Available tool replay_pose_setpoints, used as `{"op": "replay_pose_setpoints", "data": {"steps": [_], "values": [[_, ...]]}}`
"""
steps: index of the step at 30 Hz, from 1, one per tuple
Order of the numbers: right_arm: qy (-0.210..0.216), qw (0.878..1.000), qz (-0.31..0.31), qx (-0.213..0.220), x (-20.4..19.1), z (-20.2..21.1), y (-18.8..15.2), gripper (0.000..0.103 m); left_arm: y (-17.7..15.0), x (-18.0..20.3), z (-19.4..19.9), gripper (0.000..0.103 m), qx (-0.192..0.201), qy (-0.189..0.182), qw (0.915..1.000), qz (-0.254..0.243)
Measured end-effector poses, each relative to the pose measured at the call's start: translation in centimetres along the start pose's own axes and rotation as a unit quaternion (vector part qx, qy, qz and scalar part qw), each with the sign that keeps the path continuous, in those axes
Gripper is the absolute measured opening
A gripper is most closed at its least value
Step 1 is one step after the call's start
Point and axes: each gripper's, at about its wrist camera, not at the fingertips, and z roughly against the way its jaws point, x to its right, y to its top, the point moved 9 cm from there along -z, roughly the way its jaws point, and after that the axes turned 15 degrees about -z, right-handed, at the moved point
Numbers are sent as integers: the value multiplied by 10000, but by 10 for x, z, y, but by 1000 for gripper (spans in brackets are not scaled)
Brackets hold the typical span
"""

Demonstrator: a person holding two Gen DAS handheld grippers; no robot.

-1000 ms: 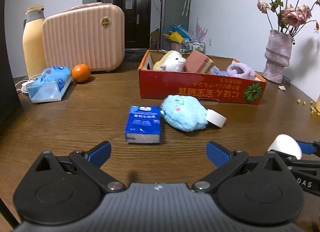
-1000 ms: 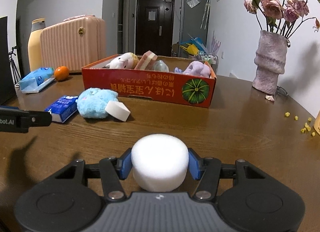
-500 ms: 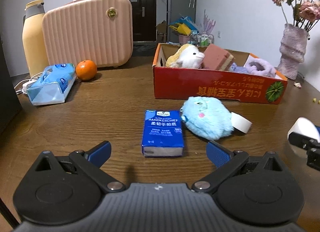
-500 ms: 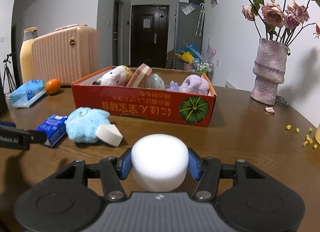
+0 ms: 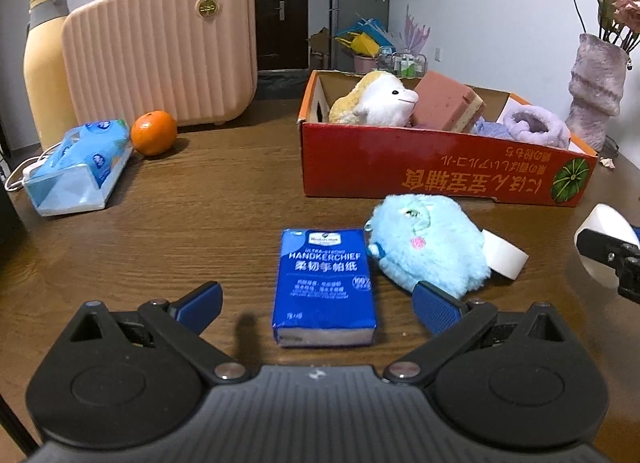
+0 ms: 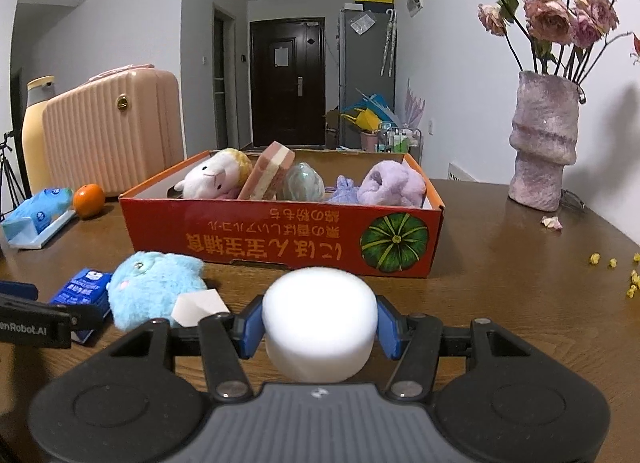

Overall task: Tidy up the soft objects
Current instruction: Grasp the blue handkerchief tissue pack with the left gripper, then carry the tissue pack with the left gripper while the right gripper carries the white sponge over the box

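Note:
My right gripper (image 6: 320, 327) is shut on a white round sponge (image 6: 320, 319), held above the table in front of the red cardboard box (image 6: 280, 241). The box holds a white plush (image 6: 212, 179), a pink sponge (image 6: 266, 173) and purple soft things (image 6: 390, 183). My left gripper (image 5: 318, 303) is open, its fingers either side of a blue handkerchief pack (image 5: 325, 283). A light blue plush (image 5: 428, 241) lies right of the pack, touching a white wedge sponge (image 5: 504, 257). The right gripper with the sponge shows at the left wrist view's right edge (image 5: 608, 243).
A pink case (image 5: 160, 47), a yellow bottle (image 5: 44, 63), an orange (image 5: 154, 133) and a tissue pack (image 5: 76, 167) stand at the back left. A vase with dried roses (image 6: 544, 143) stands at the right. Yellow crumbs (image 6: 612, 263) lie on the table's right side.
My left gripper has moved forward towards the handkerchief pack, which now lies between its fingers. My right gripper has risen and moved closer to the box with the sponge.

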Motion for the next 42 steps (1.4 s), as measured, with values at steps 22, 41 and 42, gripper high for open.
{"op": "replay_pose_setpoints", "data": {"steps": [22,41,42], "values": [[-19,10000,-84,46,4,5,-4,56,-2,1,-13,52,-44,-299,9995,127],[47,9989,-164,441,0,18,4,56,24,-12,30,52,846,158,9957,351],[62,9987,-169,481,-1,18,5,56,26,-11,31,52,868,147,9954,374]]}}
